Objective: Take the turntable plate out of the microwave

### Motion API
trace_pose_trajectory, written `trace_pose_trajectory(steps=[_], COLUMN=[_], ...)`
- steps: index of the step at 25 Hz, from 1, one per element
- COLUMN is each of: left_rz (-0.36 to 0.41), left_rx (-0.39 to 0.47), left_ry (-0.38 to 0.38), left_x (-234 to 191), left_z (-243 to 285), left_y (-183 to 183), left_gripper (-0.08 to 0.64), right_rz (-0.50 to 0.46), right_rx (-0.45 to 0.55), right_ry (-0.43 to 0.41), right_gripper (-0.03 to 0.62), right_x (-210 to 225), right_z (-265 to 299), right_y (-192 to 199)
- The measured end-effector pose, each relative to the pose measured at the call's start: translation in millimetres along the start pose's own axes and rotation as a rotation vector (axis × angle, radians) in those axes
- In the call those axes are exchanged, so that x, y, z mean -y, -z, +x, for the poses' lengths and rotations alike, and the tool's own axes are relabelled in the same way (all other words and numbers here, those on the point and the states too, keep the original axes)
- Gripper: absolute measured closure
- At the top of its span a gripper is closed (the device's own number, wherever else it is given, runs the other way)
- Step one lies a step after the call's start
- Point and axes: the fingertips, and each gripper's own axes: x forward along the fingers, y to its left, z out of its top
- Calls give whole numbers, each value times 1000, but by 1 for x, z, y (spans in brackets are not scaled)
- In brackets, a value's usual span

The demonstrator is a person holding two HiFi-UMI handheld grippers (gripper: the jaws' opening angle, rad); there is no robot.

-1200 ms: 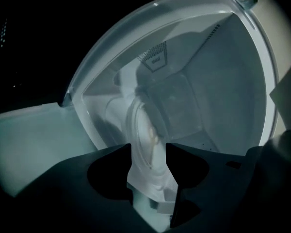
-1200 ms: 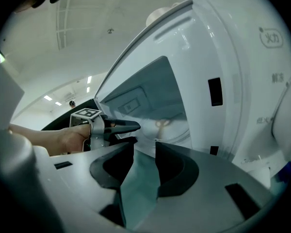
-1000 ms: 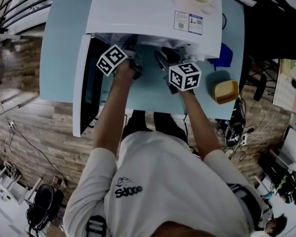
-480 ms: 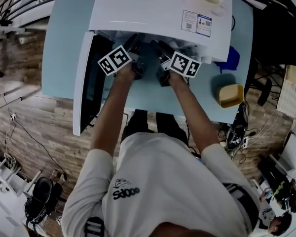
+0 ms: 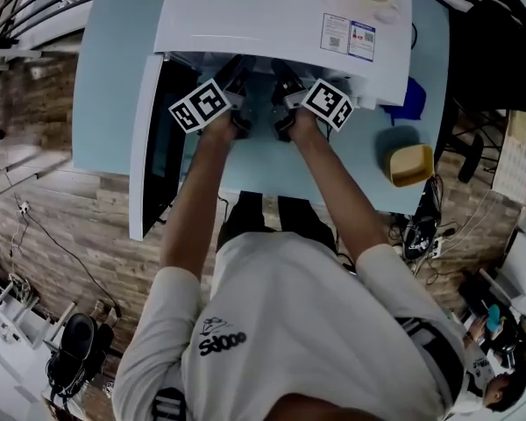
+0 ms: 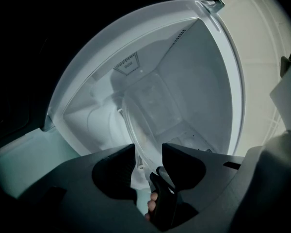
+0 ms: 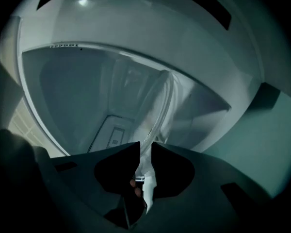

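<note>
Fingers [image 7: 117, 168] of the right gripper [image 7: 145, 152] have just closed on the plate [image 7: 145, 101] rim, the left gripper [image 6: 149, 152] fingers [image 6: 184, 165] stand spread around it, inside the microwave [image 5: 272, 11] near its front edge; pinched on one side only, the glass could slip and break.

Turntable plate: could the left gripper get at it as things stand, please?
Probably yes: the microwave door stands open, and the rim of the turntable plate lies between the jaws of the left gripper, which have just been closing yet stand apart.

The turntable plate [image 7: 161, 101] is clear smooth glass (microwave casing [image 5: 245, 16]: glossy white).
</note>
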Motion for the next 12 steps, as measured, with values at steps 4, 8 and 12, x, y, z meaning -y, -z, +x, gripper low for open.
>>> trace_pose_trajectory(steps=[4, 8, 12], left_rz=[-2, -6, -3], left_rx=[-7, -4, 2], left_ry=[0, -4, -5], left_x=[-1, -3, -2], left_z=[0, -1, -1], left_y=[1, 2, 0], left_gripper=[380, 380, 390], right_rz=[77, 85, 107], right_rx=[43, 57, 79], right_ry=[-37, -69, -73], right_gripper=[554, 557, 557], right_x=[-1, -3, -5], right_z=[4, 7, 8], right_y=[-4, -5, -6])
